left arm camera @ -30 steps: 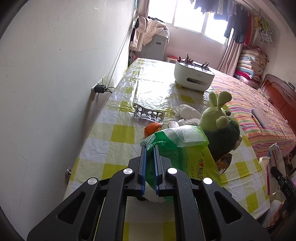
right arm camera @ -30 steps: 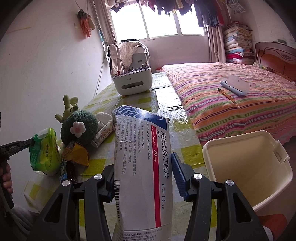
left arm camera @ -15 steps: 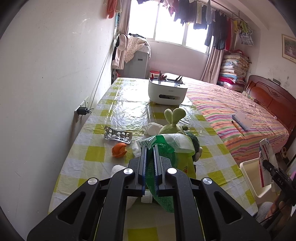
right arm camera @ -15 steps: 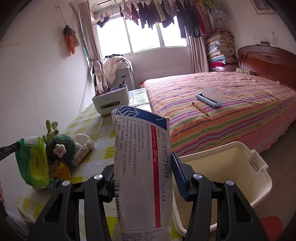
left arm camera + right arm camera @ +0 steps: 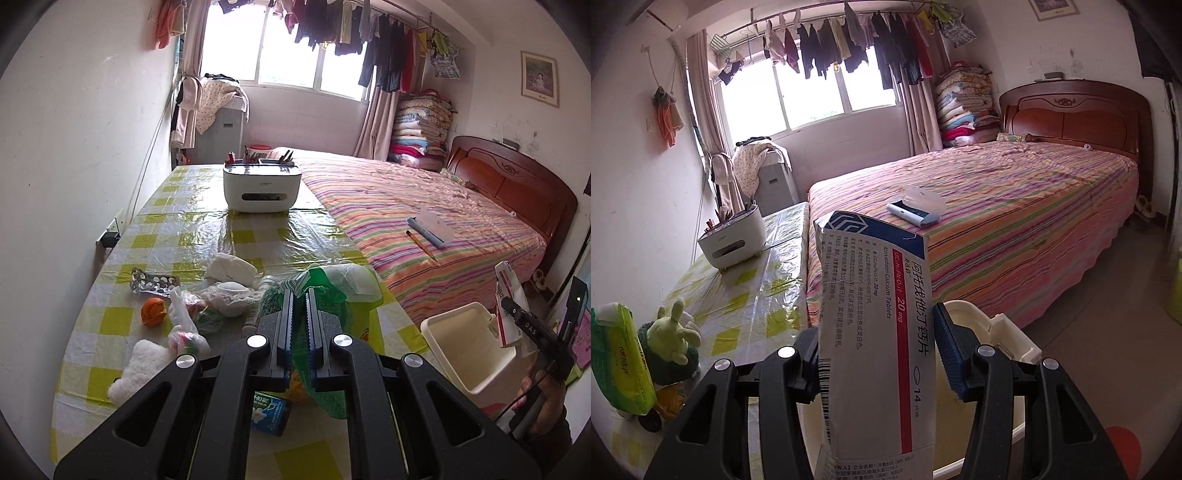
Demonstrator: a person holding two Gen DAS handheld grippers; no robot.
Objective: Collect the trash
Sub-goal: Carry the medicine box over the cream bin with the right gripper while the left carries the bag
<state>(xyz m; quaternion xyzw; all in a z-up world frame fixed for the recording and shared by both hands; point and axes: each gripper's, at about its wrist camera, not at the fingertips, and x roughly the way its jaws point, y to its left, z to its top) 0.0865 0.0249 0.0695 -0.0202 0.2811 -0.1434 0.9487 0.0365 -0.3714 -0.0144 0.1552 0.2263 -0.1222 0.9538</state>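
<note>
In the left wrist view, the left gripper [image 5: 300,325] is seen at centre bottom, clamped tight on a soft green plastic wipes packet [image 5: 332,306] raised over the checked, glossy tablecloth [image 5: 192,236]. Crumpled tissue [image 5: 231,267], a foil blister strip [image 5: 153,284] and an orange peel [image 5: 152,312] are left at centre left. At lower right, the cream plastic bin [image 5: 467,350] is seen beside the table edge. In the right wrist view, the right gripper [image 5: 877,354] is part-open, gripping a flat grey cardboard medicine box [image 5: 875,332], long axis upright, directly above the bin's smooth rim [image 5: 964,308]. The right hand is judged nearer; release downward remains.
</note>
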